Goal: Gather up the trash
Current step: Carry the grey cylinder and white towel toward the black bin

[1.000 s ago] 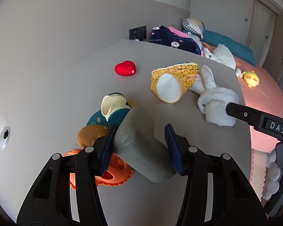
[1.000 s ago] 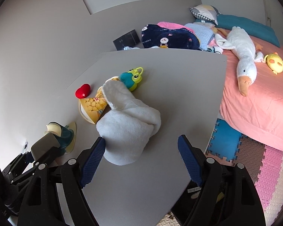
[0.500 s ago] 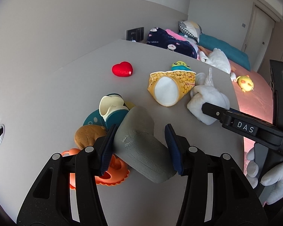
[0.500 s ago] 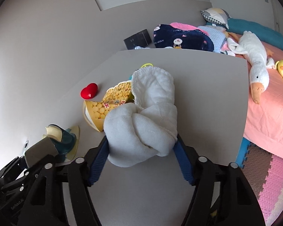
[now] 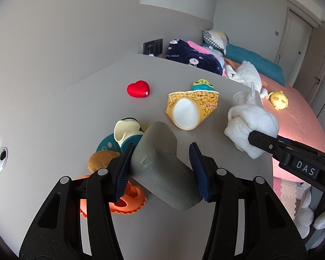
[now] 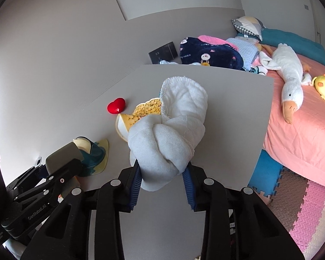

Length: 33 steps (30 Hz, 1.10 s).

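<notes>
- flat grey table (image 5: 80, 112)
- on it: glossy red heart (image 5: 138, 88), yellow corn-print paper cup (image 5: 191, 110) lying sideways, orange scalloped plastic mould (image 5: 130, 201), round brown bun (image 5: 101, 162)

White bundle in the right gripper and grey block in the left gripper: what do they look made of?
The white knotted bundle looks like terry cloth: looped nap, frayed hem, soft folds where the right gripper squeezes it. The grey rounded block in the left gripper looks matte and finely ridged, perhaps foam or printed plastic; I cannot tell which.
</notes>
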Available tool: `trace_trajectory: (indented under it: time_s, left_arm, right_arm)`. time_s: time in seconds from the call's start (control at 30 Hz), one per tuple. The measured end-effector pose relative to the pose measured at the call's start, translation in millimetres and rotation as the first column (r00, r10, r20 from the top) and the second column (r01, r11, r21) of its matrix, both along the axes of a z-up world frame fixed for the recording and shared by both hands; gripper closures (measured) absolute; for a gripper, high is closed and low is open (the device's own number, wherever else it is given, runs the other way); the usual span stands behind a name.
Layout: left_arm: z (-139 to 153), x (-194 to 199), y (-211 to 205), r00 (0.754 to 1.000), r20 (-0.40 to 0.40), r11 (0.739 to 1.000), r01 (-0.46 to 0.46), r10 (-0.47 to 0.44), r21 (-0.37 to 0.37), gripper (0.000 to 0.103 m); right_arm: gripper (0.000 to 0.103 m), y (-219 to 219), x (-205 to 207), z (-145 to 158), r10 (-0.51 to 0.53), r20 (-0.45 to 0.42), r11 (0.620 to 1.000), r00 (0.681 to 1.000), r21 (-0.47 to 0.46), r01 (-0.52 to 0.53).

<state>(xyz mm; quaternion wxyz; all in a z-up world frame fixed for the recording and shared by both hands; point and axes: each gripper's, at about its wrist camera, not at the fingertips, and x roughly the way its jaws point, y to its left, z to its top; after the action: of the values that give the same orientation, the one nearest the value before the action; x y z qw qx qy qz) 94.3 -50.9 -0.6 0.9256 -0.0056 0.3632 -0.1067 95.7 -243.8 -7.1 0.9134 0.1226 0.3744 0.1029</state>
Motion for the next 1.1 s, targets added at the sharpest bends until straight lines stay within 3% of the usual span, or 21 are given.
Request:
trace_trajectory:
  time_s: [1.1]
  left_arm:
    - [3,-49,-101,0.981,0.001,0.980,0.194,-0.194,0.038,0.052]
  right_arm:
    - [0.063,-83,-103,19,-0.129,0.042,0.991,0.991,-0.022,0.130]
